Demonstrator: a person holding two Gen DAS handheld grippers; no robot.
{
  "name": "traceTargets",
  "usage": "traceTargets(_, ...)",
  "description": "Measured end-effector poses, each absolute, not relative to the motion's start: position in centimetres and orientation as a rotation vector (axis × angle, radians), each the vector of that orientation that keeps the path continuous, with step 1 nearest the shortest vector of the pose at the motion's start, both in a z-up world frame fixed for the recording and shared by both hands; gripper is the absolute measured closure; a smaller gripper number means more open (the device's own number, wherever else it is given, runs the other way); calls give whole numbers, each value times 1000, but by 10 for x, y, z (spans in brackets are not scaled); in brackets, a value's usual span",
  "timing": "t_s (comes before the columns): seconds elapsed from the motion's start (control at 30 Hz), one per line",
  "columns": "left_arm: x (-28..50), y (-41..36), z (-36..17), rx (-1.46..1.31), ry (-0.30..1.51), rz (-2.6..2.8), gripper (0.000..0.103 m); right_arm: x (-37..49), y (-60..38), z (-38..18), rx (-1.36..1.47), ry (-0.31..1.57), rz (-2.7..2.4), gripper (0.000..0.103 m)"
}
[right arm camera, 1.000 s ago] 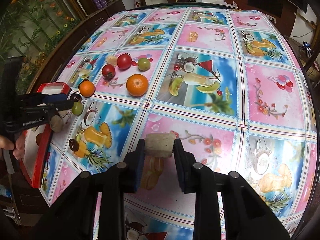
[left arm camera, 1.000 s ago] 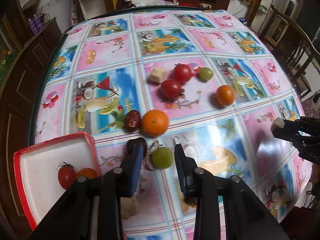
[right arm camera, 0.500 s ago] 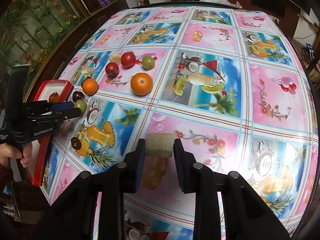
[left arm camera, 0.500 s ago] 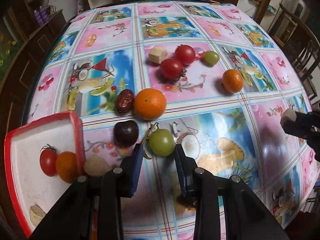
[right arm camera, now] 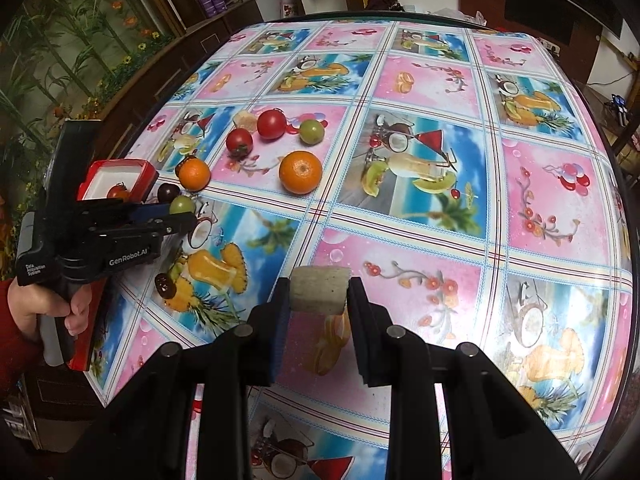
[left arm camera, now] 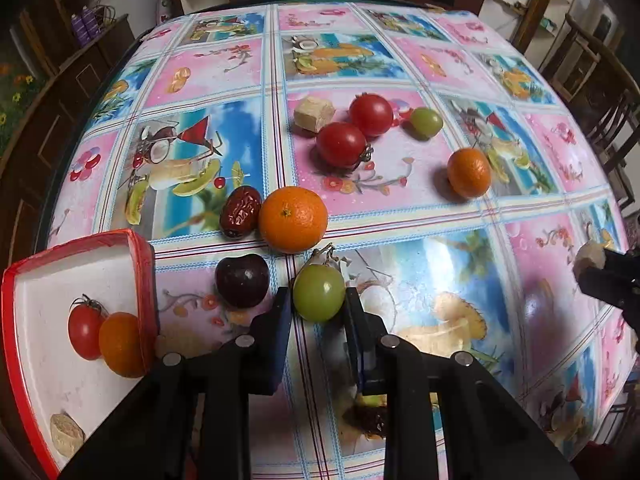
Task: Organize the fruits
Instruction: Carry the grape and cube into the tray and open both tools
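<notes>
The left gripper (left arm camera: 319, 300) was seen low over the table's fruit-print tablecloth (left arm camera: 400, 60), its jaws having just been closing, with a green grape (left arm camera: 319, 298) between them and both pads touching its sides. A dark plum (left arm camera: 242, 280) lay just left of that grape, and beyond them a red date (left arm camera: 240, 217) rested against a large orange (left arm camera: 293, 219). Farther back, two red tomatoes (left arm camera: 341, 144) (left arm camera: 371, 115) were grouped with a pale beige chunk (left arm camera: 314, 114) and a second green grape (left arm camera: 426, 122), while a smaller orange (left arm camera: 469, 173) lay apart to the right. At the table's near left edge a red-rimmed white tray (left arm camera: 138, 264) held a small tomato (left arm camera: 84, 333) touching a small orange fruit (left arm camera: 120, 344), with a pale round slice (left arm camera: 66, 435) at its near end.

The right gripper (right arm camera: 318, 292) was held above a pink panel of the cloth, well apart from the fruit cluster, its fingers drawn narrow on a pale, cylindrical piece of fruit (right arm camera: 318, 290) clamped between the pads. From that view the left gripper was seen at the left edge, gripped by a hand (right arm camera: 44, 312) in a red sleeve (right arm camera: 10, 344). A small dark fruit (right arm camera: 165, 284) lay on the cloth below it.
</notes>
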State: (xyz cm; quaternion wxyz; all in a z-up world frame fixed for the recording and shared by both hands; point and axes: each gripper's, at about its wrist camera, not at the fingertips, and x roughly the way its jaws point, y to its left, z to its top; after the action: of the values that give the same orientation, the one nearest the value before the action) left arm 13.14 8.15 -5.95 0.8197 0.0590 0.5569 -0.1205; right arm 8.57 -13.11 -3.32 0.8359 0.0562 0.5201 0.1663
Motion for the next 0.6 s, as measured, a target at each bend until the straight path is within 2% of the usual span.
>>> traceTargets(0.2, 120, 92, -26, 55, 1122, -306, 78, 86, -131, -34, 134, 1101, 347, 73)
traceTargets(0.4, 98, 132, 12, -138, 1010, -257, 78, 88, -114, -33, 118, 1101, 378, 73)
traceTargets(0.6, 75, 164, 17, -284, 979, -189, 78, 93, -91, -31, 86, 1104, 427, 73)
